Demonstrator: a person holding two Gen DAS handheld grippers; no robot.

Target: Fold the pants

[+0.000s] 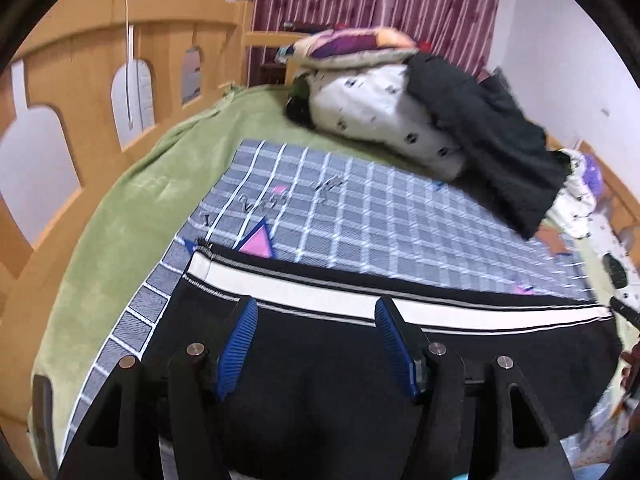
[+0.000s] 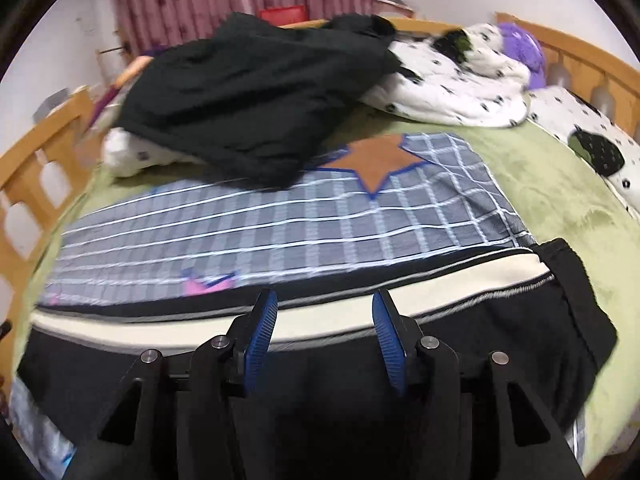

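In the left wrist view we find no readable brand or label; some dark marks sit on the grey checked sheet (image 1: 360, 208) near frame centre, too blurred to read. The pants (image 1: 320, 380) fill the lower half of the frame: black fabric with a broad cream band edged by thin grey-white stripes running left to right across the frame, lying flat on the checked sheet. The left gripper (image 1: 316, 312) hangs over the black cloth with its jaws wide apart, blue ribbed pads (image 1: 240, 340) showing, nothing between them. A green blanket (image 1: 120, 208) lies along the left, beside a wooden bed rail (image 1: 80, 72); a dark garment (image 1: 492, 136) and a white printed quilt (image 1: 380, 116) are heaped at upper right before a red curtain (image 1: 372, 0). In the right wrist view we again read no writing. The pants (image 2: 320, 380) cross the lower frame, the cream band arching from lower left to the right, where one black end lies on the green blanket (image 2: 560, 208). The right gripper (image 2: 324, 308) has jaws spread wide, holding nothing, tips over the band. The checked sheet (image 2: 280, 224) carries an orange star patch (image 2: 376, 164) at centre; the dark garment (image 2: 248, 92) is piled at upper left.
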